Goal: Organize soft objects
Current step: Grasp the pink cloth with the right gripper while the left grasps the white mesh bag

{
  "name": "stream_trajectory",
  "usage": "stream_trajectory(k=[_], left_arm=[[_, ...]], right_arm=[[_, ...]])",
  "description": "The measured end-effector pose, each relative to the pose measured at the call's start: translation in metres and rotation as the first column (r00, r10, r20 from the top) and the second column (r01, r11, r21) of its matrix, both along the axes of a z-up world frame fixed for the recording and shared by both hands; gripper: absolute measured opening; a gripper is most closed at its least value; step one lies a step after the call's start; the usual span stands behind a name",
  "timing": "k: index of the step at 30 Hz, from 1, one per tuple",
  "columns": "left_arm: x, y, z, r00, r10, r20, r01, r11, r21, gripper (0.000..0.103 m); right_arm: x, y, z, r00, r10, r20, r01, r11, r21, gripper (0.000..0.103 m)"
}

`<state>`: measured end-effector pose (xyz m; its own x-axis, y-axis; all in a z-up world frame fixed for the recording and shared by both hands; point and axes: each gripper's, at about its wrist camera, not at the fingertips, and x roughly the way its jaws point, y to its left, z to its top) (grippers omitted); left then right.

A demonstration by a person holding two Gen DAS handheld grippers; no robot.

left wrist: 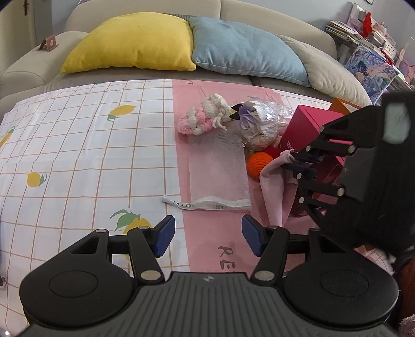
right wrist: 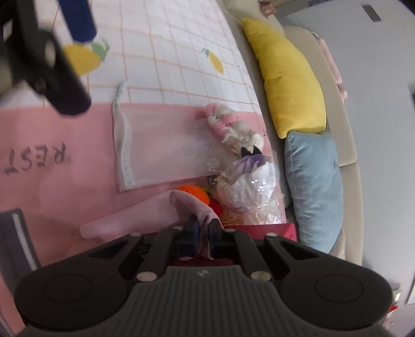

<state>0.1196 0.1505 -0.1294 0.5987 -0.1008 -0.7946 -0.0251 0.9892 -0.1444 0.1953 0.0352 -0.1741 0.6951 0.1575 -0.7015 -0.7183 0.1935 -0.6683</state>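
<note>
The right gripper (right wrist: 203, 229) has its blue pads pressed together on a fold of a pale pink cloth (right wrist: 145, 215), which drapes away from the fingertips to their left and lies on the pink band of the bedsheet (right wrist: 64, 197). Just beyond the pinched fold sit an orange crocheted ball (right wrist: 195, 193) and, further out, a bouquet in clear crinkled wrap (right wrist: 249, 191). Past that lies a pink-and-white chunky yarn piece (right wrist: 228, 127). A white mesh laundry bag (right wrist: 166, 153) lies flat ahead and left of the fingers. A red box (right wrist: 262, 229) sits right beside the right finger.

The left gripper (left wrist: 207, 234) hangs with its blue pads (left wrist: 164, 236) spread wide, nothing between them, above the seam where the lemon-print checks meet the pink band. The mesh bag's zipper edge (left wrist: 207, 204) is just ahead of its fingertips. Far beyond, a yellow cushion (left wrist: 132, 42) and a blue cushion (left wrist: 243, 49) lean side by side against the beige sofa back (left wrist: 272, 10).
</note>
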Motion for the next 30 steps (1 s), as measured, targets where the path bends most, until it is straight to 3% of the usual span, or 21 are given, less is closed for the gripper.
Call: stream_trajectory(k=[5, 8, 11, 16, 18, 21, 26, 30], left_arm=[[0.007, -0.003, 0.000, 1.000, -0.024, 0.003, 0.024, 1.000, 0.006, 0.070], [0.013, -0.005, -0.002, 0.999, -0.048, 0.011, 0.048, 0.999, 0.007, 0.077], [0.021, -0.006, -0.006, 0.997, -0.077, 0.017, 0.077, 0.997, 0.006, 0.082], [0.041, -0.017, -0.019, 0.989, -0.142, 0.031, 0.140, 0.989, 0.055, 0.086], [0.052, -0.023, -0.027, 0.987, -0.159, 0.023, 0.156, 0.983, 0.093, 0.086], [0.070, -0.026, -0.040, 0.992, -0.123, -0.001, 0.123, 0.990, 0.075, 0.088], [0.080, -0.017, -0.056, 0.998, 0.029, -0.050, -0.033, 0.997, -0.069, 0.090], [0.081, -0.027, -0.064, 0.997, 0.016, -0.072, -0.016, 1.000, 0.001, 0.094]], right_arm=[[0.005, -0.014, 0.037, 0.975, -0.096, -0.202, 0.133, 0.975, 0.180, 0.004], [0.005, -0.029, 0.046, 0.916, -0.155, -0.371, 0.265, 0.926, 0.267, 0.005], [0.002, -0.044, 0.042, 0.848, -0.222, -0.481, 0.399, 0.865, 0.304, 0.005], [0.003, -0.063, 0.021, 0.756, -0.374, -0.538, 0.579, 0.765, 0.282, 0.005], [0.003, -0.067, 0.014, 0.730, -0.397, -0.556, 0.612, 0.742, 0.273, 0.005], [0.001, -0.064, 0.007, 0.725, -0.394, -0.564, 0.609, 0.750, 0.259, 0.005], [0.004, -0.063, 0.003, 0.713, -0.394, -0.580, 0.625, 0.732, 0.272, 0.006], [0.009, -0.064, -0.003, 0.686, -0.417, -0.596, 0.658, 0.704, 0.265, 0.006]])
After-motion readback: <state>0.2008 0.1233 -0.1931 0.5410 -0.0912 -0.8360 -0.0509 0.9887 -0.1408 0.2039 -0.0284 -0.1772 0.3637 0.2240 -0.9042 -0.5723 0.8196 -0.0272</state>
